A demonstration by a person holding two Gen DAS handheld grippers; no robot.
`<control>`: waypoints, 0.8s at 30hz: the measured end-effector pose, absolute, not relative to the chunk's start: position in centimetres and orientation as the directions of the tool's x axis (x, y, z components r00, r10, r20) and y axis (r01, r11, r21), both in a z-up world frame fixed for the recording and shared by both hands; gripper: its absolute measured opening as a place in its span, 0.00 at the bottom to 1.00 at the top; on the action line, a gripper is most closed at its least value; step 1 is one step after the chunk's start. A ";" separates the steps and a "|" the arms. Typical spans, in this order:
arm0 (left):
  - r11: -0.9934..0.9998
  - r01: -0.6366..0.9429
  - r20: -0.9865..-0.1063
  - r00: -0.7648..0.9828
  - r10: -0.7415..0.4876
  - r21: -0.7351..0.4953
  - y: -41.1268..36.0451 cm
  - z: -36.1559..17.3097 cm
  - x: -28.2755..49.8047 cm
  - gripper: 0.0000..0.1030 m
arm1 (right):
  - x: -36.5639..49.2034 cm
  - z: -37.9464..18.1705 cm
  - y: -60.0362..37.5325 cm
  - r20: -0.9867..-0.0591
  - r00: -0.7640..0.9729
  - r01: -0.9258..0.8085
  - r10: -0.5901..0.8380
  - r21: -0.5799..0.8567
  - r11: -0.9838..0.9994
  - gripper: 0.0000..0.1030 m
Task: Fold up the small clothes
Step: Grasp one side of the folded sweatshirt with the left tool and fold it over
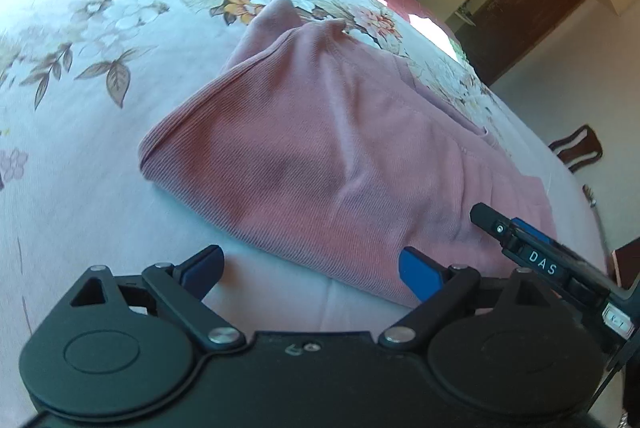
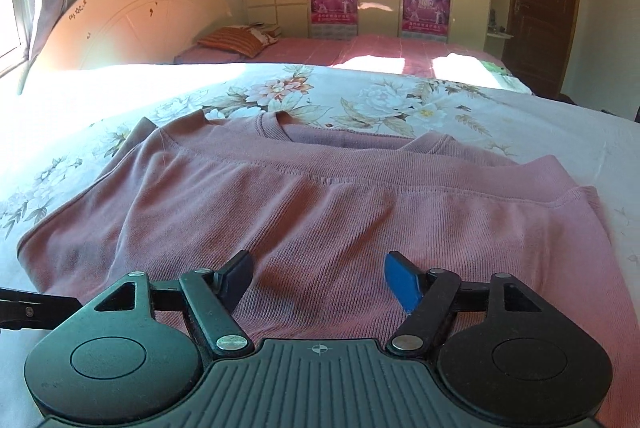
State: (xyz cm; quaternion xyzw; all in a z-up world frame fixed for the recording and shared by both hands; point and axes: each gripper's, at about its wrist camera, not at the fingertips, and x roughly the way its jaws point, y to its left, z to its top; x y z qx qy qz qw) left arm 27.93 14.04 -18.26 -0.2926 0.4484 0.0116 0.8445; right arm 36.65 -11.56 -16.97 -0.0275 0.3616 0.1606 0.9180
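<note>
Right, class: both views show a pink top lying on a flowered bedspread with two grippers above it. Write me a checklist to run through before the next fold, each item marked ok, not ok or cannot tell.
1. Left gripper jaws open, nothing between them: ok.
2. Right gripper jaws open over the cloth, not pinching it: ok.
3. Pink top already folded over on itself: ok.
4. Fold lies flat: not ok, one corner stands up.
5. Bedspread bare around the top: ok.
6. Sleeves tucked in: cannot tell.
</note>
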 end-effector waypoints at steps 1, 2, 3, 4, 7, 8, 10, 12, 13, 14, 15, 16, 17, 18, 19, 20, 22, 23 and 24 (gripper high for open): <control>0.776 -0.305 -0.731 0.624 -0.275 -0.553 15.1 -18.9 27.3 0.91 | 36.5 -16.7 -11.5 -0.674 0.690 -0.312 0.264 0.053 0.949 0.70; 0.736 -0.315 -0.703 0.647 -0.297 -0.600 15.8 -19.3 27.0 0.90 | 36.4 -16.6 -11.5 -0.676 0.691 -0.308 0.255 0.044 0.950 0.70; 0.708 -0.317 -0.683 0.661 -0.312 -0.631 16.3 -19.7 27.0 0.90 | 36.4 -16.6 -11.5 -0.678 0.691 -0.304 0.250 0.042 0.952 0.70; 0.673 -0.317 -0.656 0.679 -0.331 -0.668 16.8 -20.1 27.1 0.90 | 36.4 -16.6 -11.5 -0.682 0.690 -0.296 0.244 0.042 0.954 0.70; 0.621 -0.303 -0.602 0.717 -0.351 -0.723 17.5 -21.0 27.8 0.92 | 36.4 -16.9 -11.3 -0.688 0.688 -0.280 0.231 0.042 0.959 0.70; 0.612 -0.296 -0.589 0.727 -0.354 -0.733 17.6 -21.2 28.2 0.92 | 36.4 -16.9 -11.2 -0.685 0.693 -0.277 0.225 0.035 0.960 0.70; 0.598 -0.279 -0.559 0.750 -0.353 -0.752 17.9 -21.6 29.0 0.90 | 36.5 -17.0 -11.0 -0.681 0.699 -0.273 0.218 0.028 0.962 0.70; 0.590 -0.259 -0.530 0.774 -0.347 -0.765 18.0 -22.0 29.9 0.87 | 36.9 -17.1 -10.7 -0.681 0.701 -0.267 0.212 0.025 0.963 0.70; 0.594 -0.248 -0.520 0.782 -0.343 -0.765 17.9 -22.1 30.3 0.84 | 37.1 -17.2 -10.6 -0.680 0.703 -0.262 0.207 0.022 0.965 0.70; 0.597 -0.237 -0.509 0.791 -0.339 -0.766 17.8 -22.3 30.7 0.83 | 37.3 -17.3 -10.5 -0.680 0.704 -0.258 0.202 0.020 0.966 0.70; 0.599 -0.233 -0.504 0.796 -0.335 -0.766 17.7 -22.4 31.0 0.76 | 37.5 -17.5 -10.4 -0.682 0.704 -0.255 0.198 0.017 0.967 0.70; 0.600 -0.238 -0.505 0.798 -0.328 -0.764 17.7 -22.5 31.3 0.64 | 37.6 -17.6 -10.3 -0.682 0.705 -0.252 0.193 0.014 0.968 0.70; 0.592 -0.241 -0.500 0.805 -0.320 -0.769 17.8 -22.7 31.5 0.60 | 37.7 -17.7 -10.2 -0.682 0.707 -0.249 0.188 0.009 0.968 0.70; 0.580 -0.247 -0.494 0.809 -0.317 -0.776 18.0 -23.1 31.7 0.49 | 37.8 -17.7 -10.0 -0.682 0.708 -0.248 0.182 0.002 0.969 0.70; 0.569 -0.257 -0.495 0.810 -0.315 -0.781 18.2 -23.4 32.0 0.38 | 37.9 -17.8 -9.8 -0.683 0.709 -0.248 0.177 -0.007 0.969 0.70; 0.558 -0.264 -0.495 0.811 -0.313 -0.787 18.3 -23.7 32.1 0.33 | 37.9 -18.0 -9.7 -0.686 0.707 -0.248 0.169 -0.017 0.969 0.70; 0.542 -0.282 -0.500 0.808 -0.310 -0.792 18.9 -24.2 32.1 0.19 | 37.9 -18.5 -9.4 -0.693 0.705 -0.248 0.153 -0.039 0.968 0.70; 0.534 -0.283 -0.497 0.810 -0.313 -0.797 19.1 -24.3 31.9 0.18 | 37.9 -18.8 -9.2 -0.699 0.700 -0.258 0.148 -0.054 0.965 0.70; 0.533 -0.282 -0.496 0.809 -0.315 -0.798 19.1 -24.2 31.8 0.18 | 37.9 -18.9 -9.1 -0.701 0.698 -0.262 0.145 -0.062 0.963 0.70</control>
